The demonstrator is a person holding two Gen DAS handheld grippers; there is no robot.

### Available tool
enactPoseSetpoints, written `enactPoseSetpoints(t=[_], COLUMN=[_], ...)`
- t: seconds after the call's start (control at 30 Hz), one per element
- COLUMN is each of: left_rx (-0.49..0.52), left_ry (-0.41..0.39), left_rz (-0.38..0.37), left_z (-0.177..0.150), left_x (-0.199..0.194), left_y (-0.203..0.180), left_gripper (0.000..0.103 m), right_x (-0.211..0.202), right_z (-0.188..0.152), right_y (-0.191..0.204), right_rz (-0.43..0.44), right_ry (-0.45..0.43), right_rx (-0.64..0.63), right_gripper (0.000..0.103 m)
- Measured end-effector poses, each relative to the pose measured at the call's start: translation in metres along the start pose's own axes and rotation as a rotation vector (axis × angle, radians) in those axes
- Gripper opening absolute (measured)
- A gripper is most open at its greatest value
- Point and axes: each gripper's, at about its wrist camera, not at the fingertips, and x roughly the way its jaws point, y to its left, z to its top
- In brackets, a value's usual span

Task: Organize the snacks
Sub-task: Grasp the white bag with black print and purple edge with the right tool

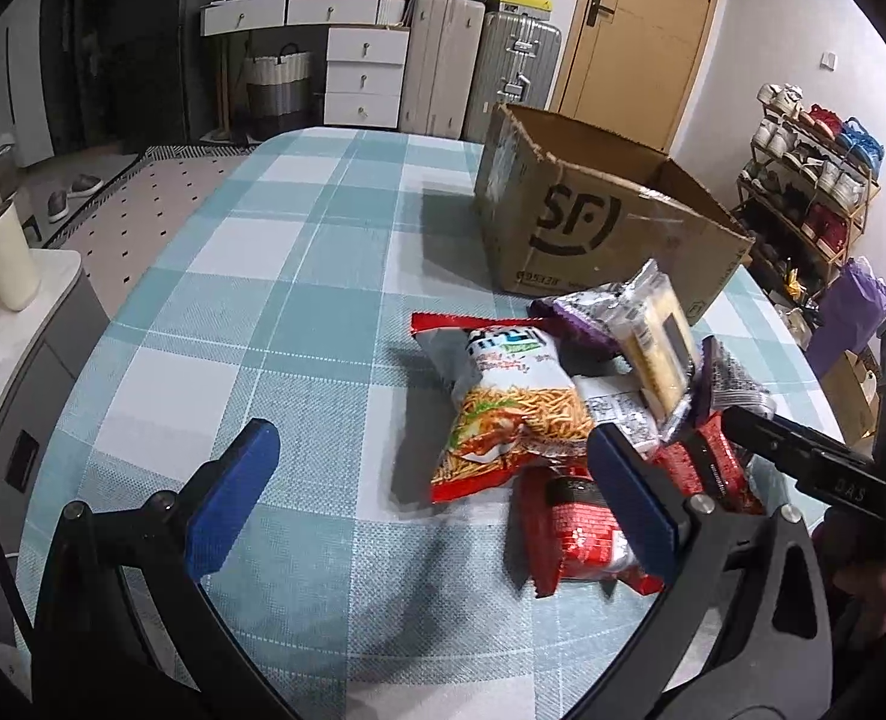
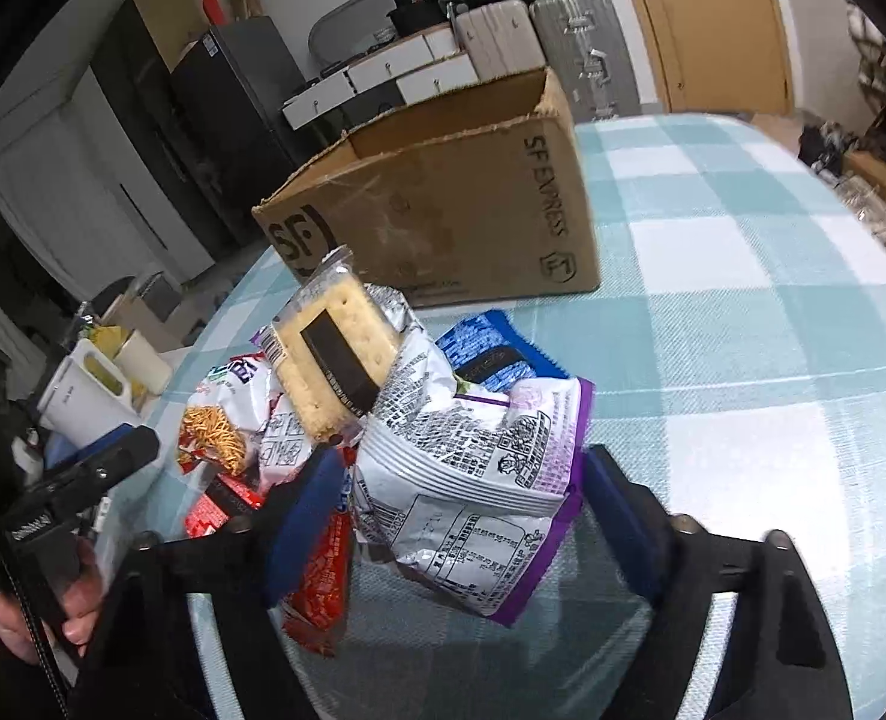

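- The snacks lie heaped on the checked desk (image 1: 215, 312), just in front of the open cardboard box (image 1: 586, 222), which looks like where they are meant to go.
- The right gripper (image 2: 460, 516) has its jaws spread on either side of the white and purple packet (image 2: 472, 468); the blue pads sit close to its edges, but I see no squeeze on it yet.
- The cracker pack (image 2: 335, 354) leans tilted on top of that packet, so it may slide off when the packet is lifted.
- The left gripper (image 1: 431, 492) hangs over the desk with jaws spread wide and nothing between them, just beside the noodle snack bag (image 1: 508, 414) and the red packets (image 1: 580, 534).
- I'd call this the start of a pick: next the right jaws need to close firmly on the packet, then carry it over the box rim.
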Motion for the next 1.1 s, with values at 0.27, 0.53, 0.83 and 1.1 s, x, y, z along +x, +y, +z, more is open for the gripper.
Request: enactPoseSetpoints(t=[0.27,0.53,0.83,1.1], left_rx=[-0.004,-0.007,-0.003,0.005], left_ry=[0.013,0.013,0.013,0.032], left_rz=[0.001,0.016,0.021,0.010], left_z=[0.003,0.003,0.002,0.006], left_x=[0.010,0.005,-0.004,-0.002], left_y=[0.000,0.001,0.001,-0.005], left_gripper=[0.102,0.102,0.102,0.102], right_x=[0.000,-0.008,-0.032,-0.048], right_z=[-0.001,-0.003,-0.004,-0.008], right_y=[-0.010,0.000,-0.013,-0.013], right_rz=[0.109,0.102,0.128,0.132], right_ry=[-0.024,-0.049,-0.108,-0.135], right_rx=[0.050,0.014,0.082,0.080], right_gripper=[0.054,0.044,0.045,0.045])
